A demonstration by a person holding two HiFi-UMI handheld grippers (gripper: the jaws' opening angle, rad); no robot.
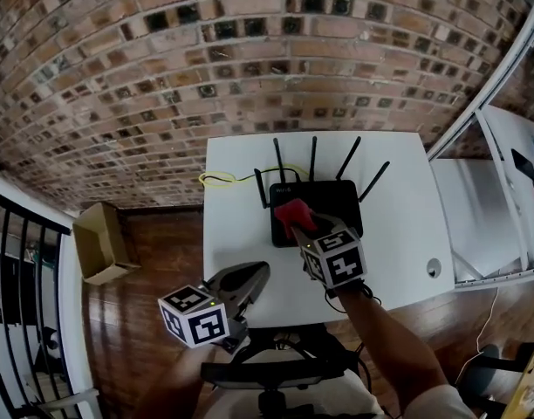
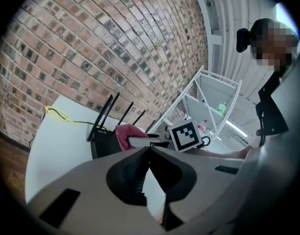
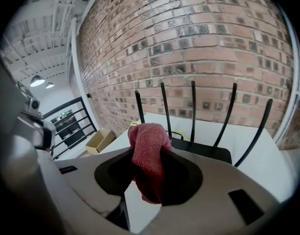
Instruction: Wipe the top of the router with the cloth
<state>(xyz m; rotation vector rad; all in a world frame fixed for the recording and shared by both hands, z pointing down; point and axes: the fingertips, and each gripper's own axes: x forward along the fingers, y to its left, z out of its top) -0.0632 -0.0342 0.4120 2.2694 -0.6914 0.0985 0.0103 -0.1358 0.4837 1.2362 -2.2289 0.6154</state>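
A black router (image 1: pixel 328 201) with several upright antennas sits at the back middle of the white table (image 1: pixel 236 234). My right gripper (image 1: pixel 304 228) is shut on a red cloth (image 1: pixel 293 214) and holds it in the air just over the router's front left corner. In the right gripper view the cloth (image 3: pixel 147 153) hangs bunched between the jaws, with the router (image 3: pixel 206 154) beyond it. My left gripper (image 1: pixel 260 273) hovers over the table's front edge, jaws shut and empty. The left gripper view shows the router (image 2: pixel 102 142) and the cloth (image 2: pixel 122 133) ahead.
A yellow cable (image 1: pixel 219 179) runs off the table's back left behind the router. A round hole (image 1: pixel 434 268) is in the table's right front corner. White shelving (image 1: pixel 503 208) stands to the right, and a cardboard box (image 1: pixel 101 244) lies on the wood floor at left. A brick wall is behind.
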